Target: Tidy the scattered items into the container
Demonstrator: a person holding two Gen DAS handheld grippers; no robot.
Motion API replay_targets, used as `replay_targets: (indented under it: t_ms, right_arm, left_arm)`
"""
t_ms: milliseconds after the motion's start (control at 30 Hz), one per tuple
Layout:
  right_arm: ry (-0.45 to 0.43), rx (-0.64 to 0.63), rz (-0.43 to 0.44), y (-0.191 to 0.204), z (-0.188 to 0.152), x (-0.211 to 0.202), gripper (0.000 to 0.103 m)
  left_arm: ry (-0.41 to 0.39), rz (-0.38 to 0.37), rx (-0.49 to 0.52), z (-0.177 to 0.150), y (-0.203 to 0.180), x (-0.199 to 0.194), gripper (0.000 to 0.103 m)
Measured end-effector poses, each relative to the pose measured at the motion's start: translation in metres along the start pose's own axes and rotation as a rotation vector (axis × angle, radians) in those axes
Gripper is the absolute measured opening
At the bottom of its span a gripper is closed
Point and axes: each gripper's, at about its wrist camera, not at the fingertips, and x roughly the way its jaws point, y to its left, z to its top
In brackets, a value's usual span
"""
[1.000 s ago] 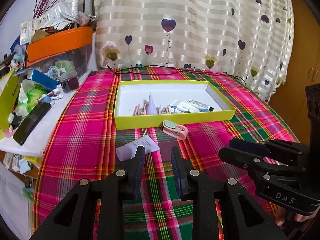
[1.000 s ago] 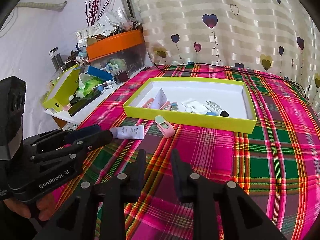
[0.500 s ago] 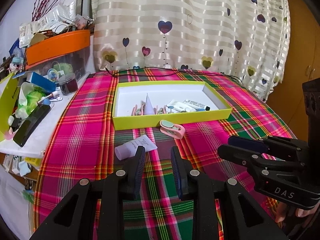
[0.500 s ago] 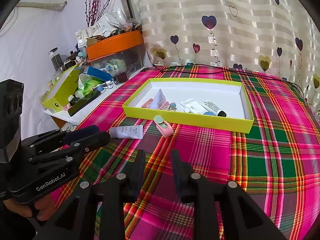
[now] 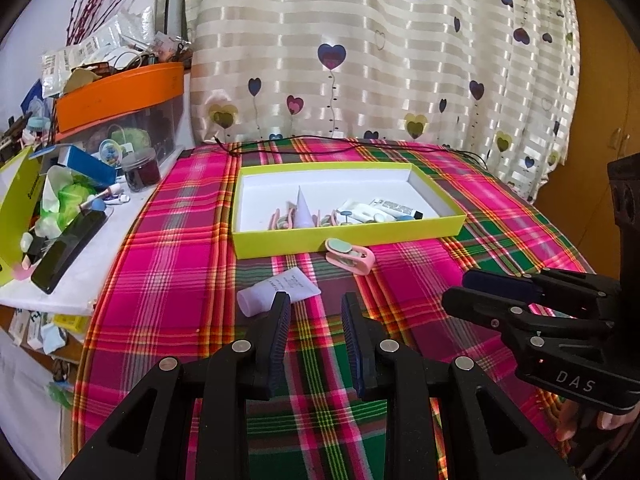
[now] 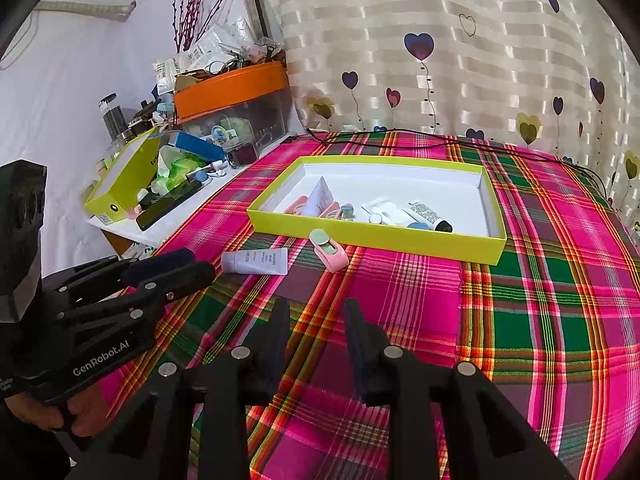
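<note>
I am holding both grippers low over the pink-and-green plaid tablecloth, and both are pointing toward the shallow yellow-green box that is sitting near the middle of the table. The left gripper is hovering with its jaws apart and nothing between them; the cloth is showing through the gap. The right gripper is likewise empty, and its jaws have just been opening, so they are standing apart over bare cloth. Two items are lying outside the box: a small pale lilac tube, flat on the cloth just ahead of the left gripper's left finger, and a pink clip with a pale green pad, resting close against the box's near wall (I cannot tell whether it is actually touching it). Inside the box I am seeing another pale tube standing tilted, some pink clips beside it, and a white tube with a black cap lying toward the right among small white pieces. A black cable is running along the far edge of the table in front of the heart-patterned curtain, and a cluttered side shelf with an orange-lidded bin is standing off to the left.
</note>
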Motion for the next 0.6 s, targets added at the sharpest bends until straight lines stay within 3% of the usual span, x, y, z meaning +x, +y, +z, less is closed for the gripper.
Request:
replay_targets:
  t_ms: [333, 600]
  right_arm:
    - [0.003, 0.009, -0.001, -0.002, -0.002, 0.001, 0.03]
    - [0.009, 0.013, -0.004, -0.004, -0.003, 0.003, 0.033]
  left_arm:
    - [0.007, 0.015, -0.026, -0.002, 0.014, 0.0, 0.027]
    - [0.024, -0.024, -0.035, -0.001, 0.023, 0.003, 0.027]
